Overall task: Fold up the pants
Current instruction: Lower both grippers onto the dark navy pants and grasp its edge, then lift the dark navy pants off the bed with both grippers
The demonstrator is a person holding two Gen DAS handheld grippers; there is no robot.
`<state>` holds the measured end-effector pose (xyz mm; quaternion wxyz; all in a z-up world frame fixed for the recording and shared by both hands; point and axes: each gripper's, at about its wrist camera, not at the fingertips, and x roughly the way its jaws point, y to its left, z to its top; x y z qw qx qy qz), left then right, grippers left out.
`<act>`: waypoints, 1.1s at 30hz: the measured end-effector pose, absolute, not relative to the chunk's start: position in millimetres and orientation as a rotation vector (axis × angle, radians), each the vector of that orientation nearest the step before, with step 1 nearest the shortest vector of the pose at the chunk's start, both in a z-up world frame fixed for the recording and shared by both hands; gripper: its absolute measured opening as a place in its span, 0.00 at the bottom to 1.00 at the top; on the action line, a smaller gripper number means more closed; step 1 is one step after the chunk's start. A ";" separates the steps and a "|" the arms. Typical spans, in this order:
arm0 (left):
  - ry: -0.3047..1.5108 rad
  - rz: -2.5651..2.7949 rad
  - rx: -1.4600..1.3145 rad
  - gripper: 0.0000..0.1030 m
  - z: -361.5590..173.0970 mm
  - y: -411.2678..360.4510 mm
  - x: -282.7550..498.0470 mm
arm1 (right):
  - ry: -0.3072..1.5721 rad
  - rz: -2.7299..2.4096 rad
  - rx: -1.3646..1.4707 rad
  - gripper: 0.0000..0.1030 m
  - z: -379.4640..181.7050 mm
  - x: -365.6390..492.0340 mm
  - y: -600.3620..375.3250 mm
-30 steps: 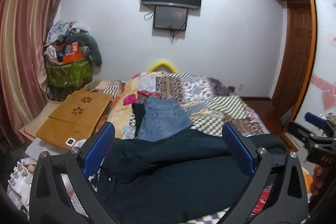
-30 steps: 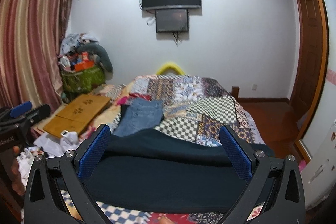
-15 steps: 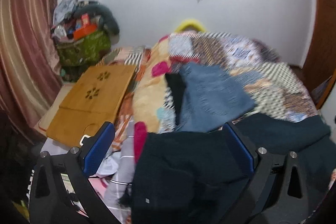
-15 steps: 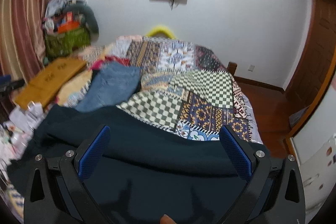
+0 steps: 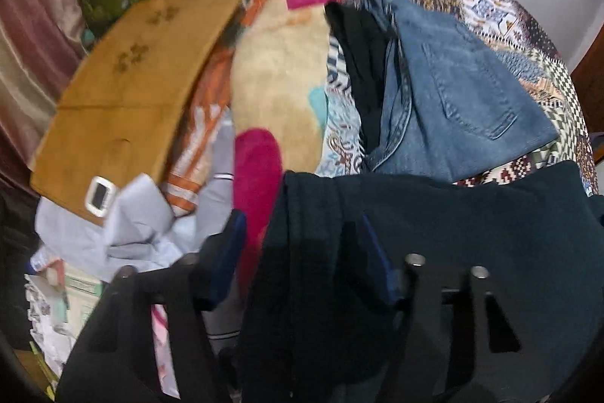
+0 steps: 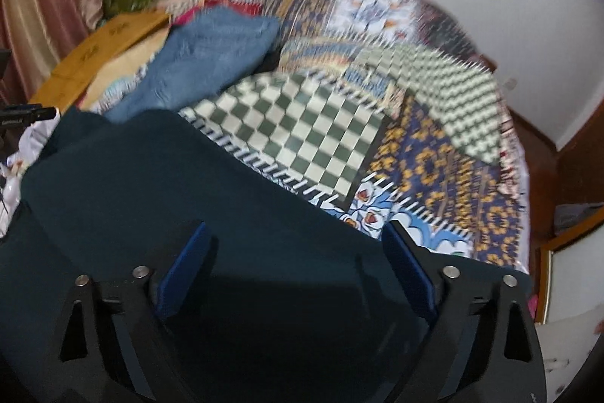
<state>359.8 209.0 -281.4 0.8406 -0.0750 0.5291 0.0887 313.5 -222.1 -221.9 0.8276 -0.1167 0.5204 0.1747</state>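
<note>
Dark teal pants (image 5: pixel 472 233) lie across the near edge of the patchwork bed; they also fill the near left of the right wrist view (image 6: pixel 170 206). My left gripper (image 5: pixel 302 248) has its blue fingers closing around the pants' left end, cloth bunched between them. My right gripper (image 6: pixel 294 267) is open, its fingers (image 6: pixel 406 270) low over the pants near their right end, with dark cloth between them.
Folded blue jeans (image 5: pixel 453 93) and a black garment (image 5: pixel 362 63) lie further up the bed. A wooden lap table (image 5: pixel 128 78) and loose clothes sit at the left. The patchwork quilt (image 6: pixel 377 101) covers the bed. Wooden floor lies to the right (image 6: pixel 547 161).
Both grippers have dropped down toward the pants. The left gripper's fingers have come much closer together around the pants' left end. The right gripper stays open.
</note>
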 end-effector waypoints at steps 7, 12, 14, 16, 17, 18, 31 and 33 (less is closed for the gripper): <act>1.244 0.129 -0.217 0.37 -312.8 212.7 390.3 | 1.245 0.478 -0.195 0.79 -252.2 356.1 -216.5; 1.236 0.108 -0.180 0.10 -312.1 203.1 391.9 | 1.313 0.586 -0.169 0.56 -256.4 367.7 -208.7; 1.220 0.110 -0.159 0.09 -307.5 196.1 388.3 | 1.340 0.618 -0.128 0.45 -259.6 365.5 -209.0; 1.201 0.122 -0.130 0.08 -302.8 192.1 384.0 | 1.335 0.626 -0.125 0.39 -260.3 363.5 -210.1; 1.189 0.134 -0.121 0.08 -299.4 191.1 381.8 | 1.333 0.628 -0.128 0.34 -260.3 362.2 -210.6; 1.171 0.147 -0.116 0.08 -294.5 191.2 379.3 | 1.330 0.624 -0.127 0.25 -260.3 361.0 -211.8; 0.895 0.257 -0.116 0.08 -195.0 226.7 359.1 | 1.069 0.542 -0.216 0.08 -200.7 363.6 -210.0; 0.871 0.266 -0.127 0.08 -180.4 231.7 360.0 | 1.012 0.534 -0.194 0.08 -182.6 367.6 -211.9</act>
